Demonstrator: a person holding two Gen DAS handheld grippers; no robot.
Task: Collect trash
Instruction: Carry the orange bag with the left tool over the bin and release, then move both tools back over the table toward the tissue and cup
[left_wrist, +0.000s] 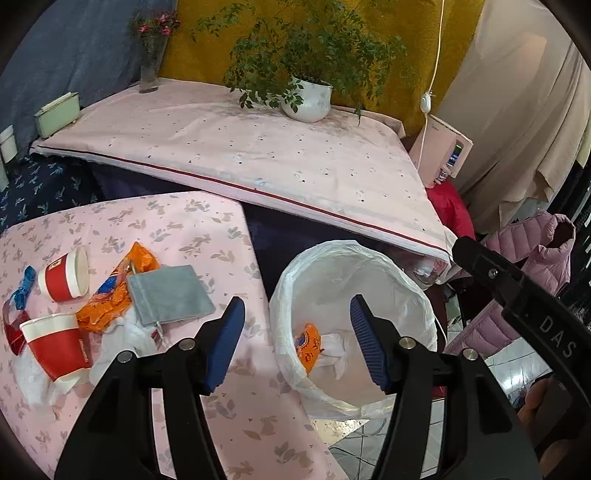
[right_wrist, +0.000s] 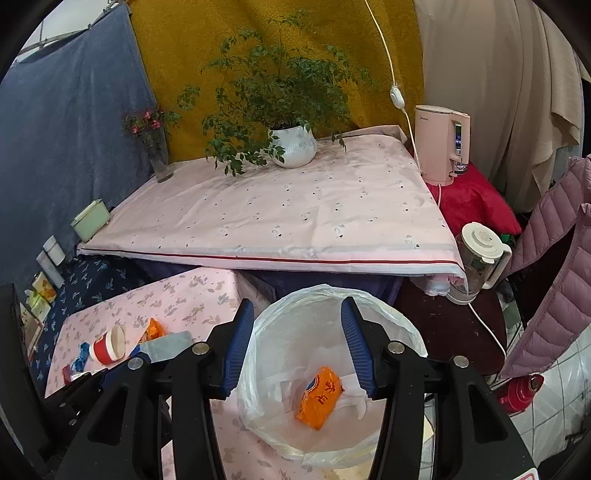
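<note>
A bin lined with a white plastic bag (left_wrist: 354, 254) (right_wrist: 332, 293) stands right of a low pink-clothed table (left_wrist: 207, 229). In the bin lie an orange wrapper (left_wrist: 309, 350) (right_wrist: 319, 400) and white tissue (left_wrist: 338, 352) (right_wrist: 352, 391). My left gripper (left_wrist: 295, 306) is open over the table's edge and the bin's left rim, with nothing between its fingers. My right gripper (right_wrist: 295, 306) is open above the bin, also holding nothing. On the low table lie two red paper cups (left_wrist: 66, 275) (left_wrist: 55, 347), another orange wrapper (left_wrist: 110, 299), a grey pouch (left_wrist: 170, 295), a blue wrapper (left_wrist: 22, 291) and crumpled tissue (left_wrist: 122, 339).
Behind stands a higher table (right_wrist: 277, 221) with a potted plant (right_wrist: 293, 147), a flower vase (right_wrist: 160, 158) and a green box (right_wrist: 90, 219). To the right are a pink water dispenser (right_wrist: 441, 144), a blender jug (right_wrist: 476, 258), a puffy pink jacket (right_wrist: 554, 277) and a red flask (right_wrist: 521, 393).
</note>
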